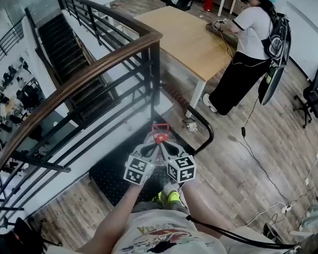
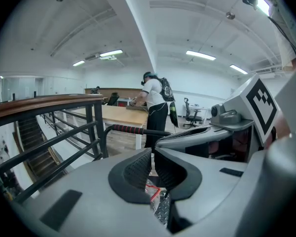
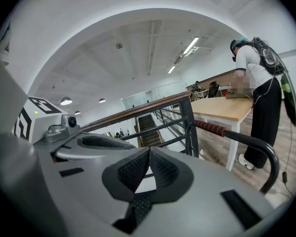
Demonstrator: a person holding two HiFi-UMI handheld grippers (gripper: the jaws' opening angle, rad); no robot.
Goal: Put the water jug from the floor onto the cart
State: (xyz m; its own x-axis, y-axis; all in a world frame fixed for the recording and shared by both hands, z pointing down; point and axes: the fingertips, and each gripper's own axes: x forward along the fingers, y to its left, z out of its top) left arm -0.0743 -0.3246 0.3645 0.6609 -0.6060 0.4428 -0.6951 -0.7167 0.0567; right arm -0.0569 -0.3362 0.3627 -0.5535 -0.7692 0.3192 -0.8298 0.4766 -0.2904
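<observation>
Since the water jug [image 1: 160, 138], known by its red cap, seems already to stand on the black deck of the cart [image 1: 112, 178], just beyond both grippers, I judge that little is left except to come away cleanly. Its base is hidden, so how it sits I cannot confirm. The left gripper [image 2: 152, 154] has its jaws almost together, a thin slit with nothing caught; the right gripper [image 3: 149, 151] is pressed fully together and empty. It would be best to draw both straight back without brushing the cap.
</observation>
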